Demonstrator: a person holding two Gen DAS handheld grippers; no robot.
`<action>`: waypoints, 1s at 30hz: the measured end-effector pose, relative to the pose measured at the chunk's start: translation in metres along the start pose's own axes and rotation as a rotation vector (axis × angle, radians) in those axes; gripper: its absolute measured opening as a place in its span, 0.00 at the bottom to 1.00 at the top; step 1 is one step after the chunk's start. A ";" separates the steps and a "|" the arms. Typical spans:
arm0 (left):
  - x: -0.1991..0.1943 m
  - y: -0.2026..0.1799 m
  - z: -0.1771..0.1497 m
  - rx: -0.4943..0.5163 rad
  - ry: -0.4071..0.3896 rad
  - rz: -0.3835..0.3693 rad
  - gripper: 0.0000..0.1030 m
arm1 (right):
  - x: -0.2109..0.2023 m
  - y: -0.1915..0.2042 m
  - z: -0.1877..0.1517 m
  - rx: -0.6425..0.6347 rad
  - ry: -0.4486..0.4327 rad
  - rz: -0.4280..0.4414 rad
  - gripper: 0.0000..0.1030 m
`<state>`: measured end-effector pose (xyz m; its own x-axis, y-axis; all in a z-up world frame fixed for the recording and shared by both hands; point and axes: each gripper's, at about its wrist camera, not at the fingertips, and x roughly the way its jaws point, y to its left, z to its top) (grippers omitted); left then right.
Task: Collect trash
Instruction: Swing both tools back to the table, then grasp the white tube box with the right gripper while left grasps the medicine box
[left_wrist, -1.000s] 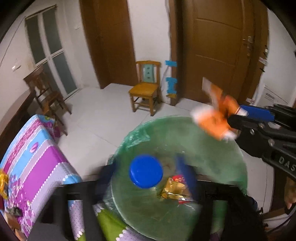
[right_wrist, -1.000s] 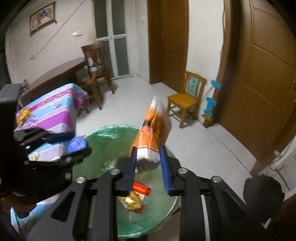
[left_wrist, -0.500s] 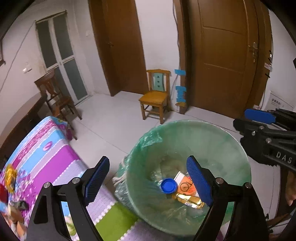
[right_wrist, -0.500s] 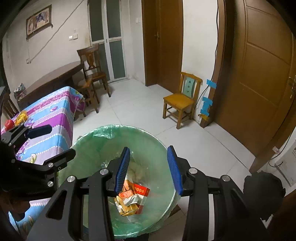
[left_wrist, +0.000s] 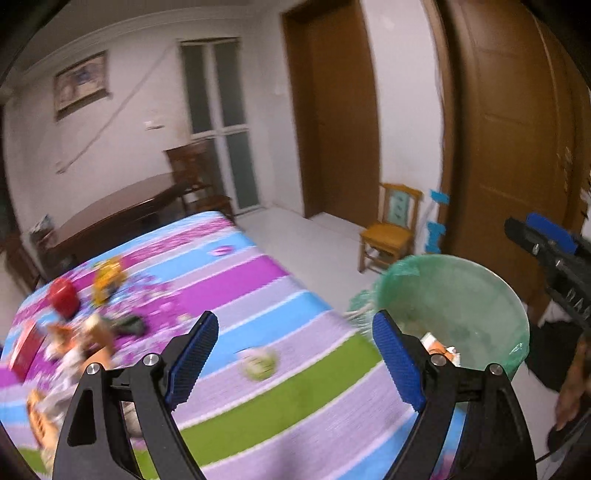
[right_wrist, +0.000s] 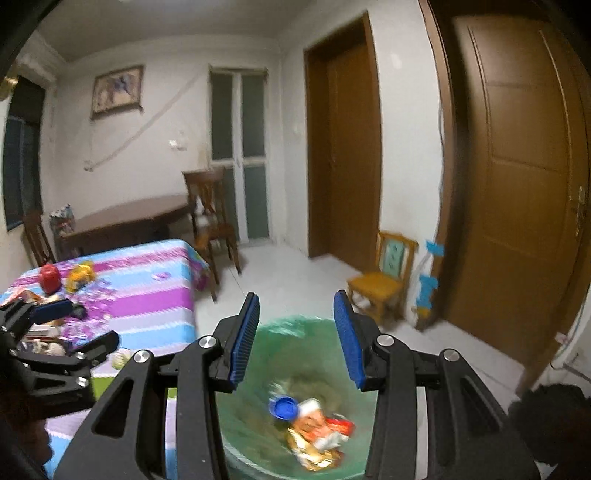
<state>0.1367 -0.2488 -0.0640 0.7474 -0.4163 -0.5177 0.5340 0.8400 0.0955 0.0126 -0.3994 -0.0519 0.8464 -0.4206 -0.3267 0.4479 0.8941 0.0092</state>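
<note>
The remaining trash, a blurred cluster of wrappers and a red round object (left_wrist: 61, 297), lies on the striped purple, blue and green cloth-covered counter (left_wrist: 258, 288), on the far side from the green-lined round bin (left_wrist: 517, 314). The left gripper (left_wrist: 293, 360), jaws spread wide and empty, points over the counter and is nearer that cluster. The right gripper (right_wrist: 295, 338), jaws partly open and empty, hangs over the bin, above a blue cap (right_wrist: 282, 408) and wrappers (right_wrist: 317, 435). Motion blur hides each piece's shape and long axis.
</note>
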 end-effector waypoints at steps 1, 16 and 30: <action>-0.010 0.012 -0.003 -0.025 -0.007 0.008 0.84 | -0.002 0.013 -0.002 -0.020 -0.015 0.026 0.42; -0.140 0.262 -0.083 -0.492 0.079 0.324 0.88 | 0.004 0.194 -0.020 -0.494 0.036 0.540 0.78; -0.076 0.299 -0.129 -0.560 0.308 0.320 0.88 | 0.036 0.316 -0.031 -0.941 0.154 0.721 0.78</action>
<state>0.1889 0.0785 -0.1057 0.6440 -0.0713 -0.7617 -0.0378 0.9915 -0.1248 0.1757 -0.1268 -0.0901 0.7437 0.1899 -0.6409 -0.5574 0.7055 -0.4377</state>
